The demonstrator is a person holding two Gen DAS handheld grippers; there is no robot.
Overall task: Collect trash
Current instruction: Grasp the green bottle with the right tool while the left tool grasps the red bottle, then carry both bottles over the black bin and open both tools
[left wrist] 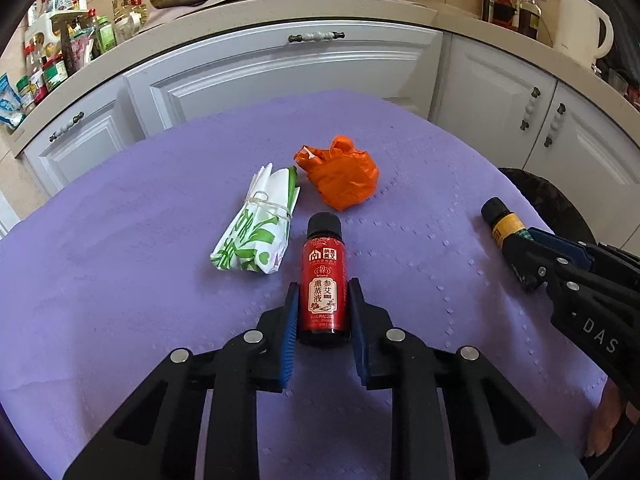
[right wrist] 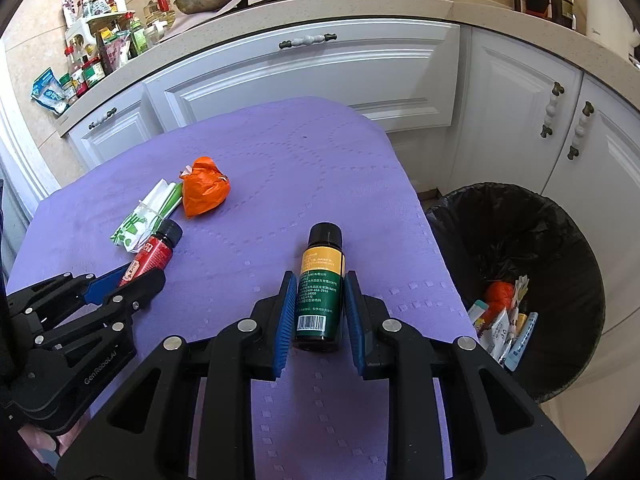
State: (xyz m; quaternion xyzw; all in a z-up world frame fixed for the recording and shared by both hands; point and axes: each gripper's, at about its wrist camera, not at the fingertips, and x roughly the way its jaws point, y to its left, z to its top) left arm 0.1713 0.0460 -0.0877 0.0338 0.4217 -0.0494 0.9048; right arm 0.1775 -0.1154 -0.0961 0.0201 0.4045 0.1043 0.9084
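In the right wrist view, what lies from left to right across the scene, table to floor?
Left gripper on the red bottle → green-and-white packet → orange bag → green bottle in the right gripper → black bin on the floor.

"GenRobot.AI" on left tool [right wrist: 132, 280]; "DAS" on right tool [left wrist: 520, 256]

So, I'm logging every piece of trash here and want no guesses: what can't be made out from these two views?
- Red bottle: its base, hidden between the left gripper fingers in the left wrist view.
- Green bottle: only its cap end shows in the left wrist view, behind the right gripper.
- Bin contents: too small and jumbled to identify, right wrist view.
- Folded wrapper: its print is too crumpled to read.
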